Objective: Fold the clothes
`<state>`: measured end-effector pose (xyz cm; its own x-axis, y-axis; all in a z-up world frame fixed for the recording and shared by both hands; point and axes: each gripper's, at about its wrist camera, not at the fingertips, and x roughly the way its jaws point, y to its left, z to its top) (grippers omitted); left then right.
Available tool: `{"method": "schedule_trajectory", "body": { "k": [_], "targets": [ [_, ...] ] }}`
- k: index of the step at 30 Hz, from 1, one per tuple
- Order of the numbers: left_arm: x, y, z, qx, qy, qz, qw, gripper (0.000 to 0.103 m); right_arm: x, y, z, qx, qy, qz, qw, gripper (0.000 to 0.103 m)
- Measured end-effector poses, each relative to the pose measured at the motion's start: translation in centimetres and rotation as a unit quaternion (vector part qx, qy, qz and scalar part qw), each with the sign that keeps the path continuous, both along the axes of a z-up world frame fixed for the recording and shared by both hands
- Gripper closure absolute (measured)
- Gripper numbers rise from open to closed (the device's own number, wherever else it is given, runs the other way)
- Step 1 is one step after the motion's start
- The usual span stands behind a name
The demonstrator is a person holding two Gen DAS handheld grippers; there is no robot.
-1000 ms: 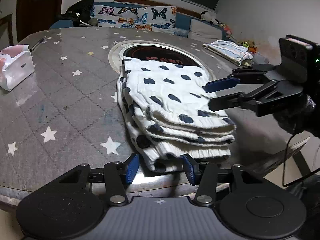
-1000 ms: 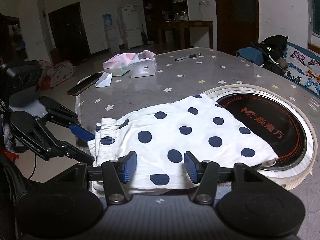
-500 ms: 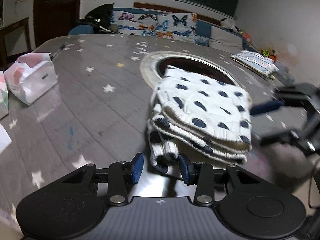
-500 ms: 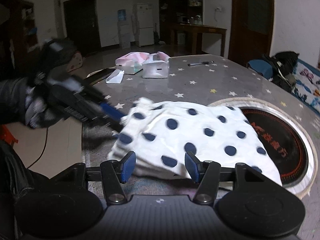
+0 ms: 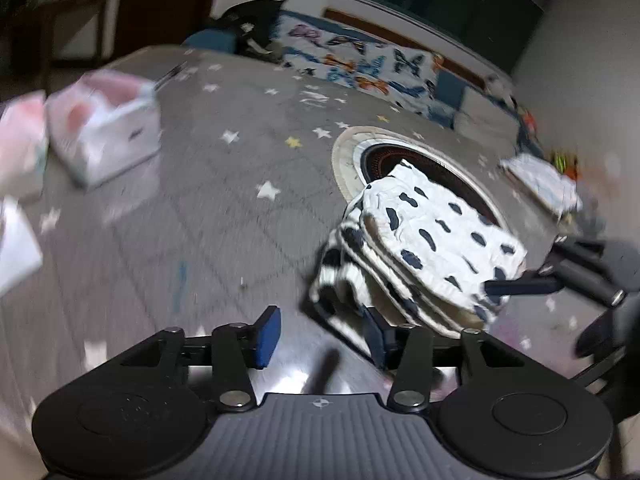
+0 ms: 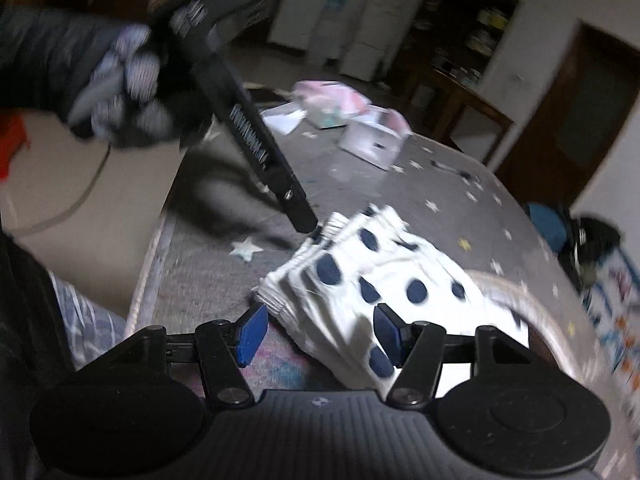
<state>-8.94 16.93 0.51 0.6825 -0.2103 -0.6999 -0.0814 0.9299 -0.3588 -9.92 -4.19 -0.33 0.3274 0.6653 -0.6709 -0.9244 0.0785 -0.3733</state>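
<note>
**Folded polka-dot garment at the worktop's near edge, both hand-held grippers beside it**

Nearest us, the left hand-held gripper (image 5: 320, 334) has its blue pads apart with nothing between them; its right pad sits just against the near corner of the polka-dot garment (image 5: 432, 236). The right hand-held gripper (image 6: 318, 334) is also spread, and the edge of the garment (image 6: 384, 292) lies between its pads without being pinched, as far as we can tell through the blur.

The garment lies on the star-patterned worktop (image 5: 224, 208) as a compact, several-layered bundle, its far end overlapping the round inset burner (image 5: 376, 152). We judge that the folding itself is done or nearly so. The scene fits either squaring up the bundle before a last fold, or taking hold of a finished bundle to move it aside. Either way, the next move calls for both pads to close on all the layers at once, since the stacked edges look loose and could slide apart.

Further off, two tissue boxes (image 5: 108, 120) sit at the left, well apart from the garment, and a folded striped cloth (image 5: 540, 184) rests near the far right edge. Beyond the worktop runs a butterfly-print sofa (image 5: 360, 64). Nothing stands directly in the way; the risk we see is the worktop's near edge, close to the bundle.
</note>
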Motion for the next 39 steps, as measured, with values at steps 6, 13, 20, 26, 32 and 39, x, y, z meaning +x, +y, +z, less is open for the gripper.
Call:
{"method": "schedule_trajectory", "body": {
  "k": [6,13,20,26,32,39],
  "targets": [
    [-1.1,-0.6,-0.5,-0.112,0.02,0.053,0.992,0.03,-1.7,1.5,-1.8,-0.036,-0.086,0.041,0.995,0.054],
    [-1.7,-0.8,-0.6,-0.229,0.013,0.119,0.9659,0.023,-1.3,1.5,-1.4,-0.012,-0.077,0.024,0.997,0.075],
    [-1.7,-1.5,-1.5,-0.321,0.005,0.148,0.9353,0.023,0.0,1.1,0.1,0.03,-0.038,-0.016,0.999,0.079],
    [-0.3,-1.9,-3.1,-0.357,0.014,0.163,0.9197,0.022,0.8,0.6,1.2,0.051,-0.018,-0.035,0.998,0.081],
    [1.4,-1.3,-4.2,-0.368,0.015,0.184,0.9113,0.022,1.0,0.0,1.4,0.053,-0.007,-0.035,0.998,0.084],
    [2.2,-1.4,-5.1,-0.368,0.009,0.185,0.9112,0.033,1.6,-0.5,1.6,0.059,0.001,-0.029,0.998,0.084]
  ]
}}
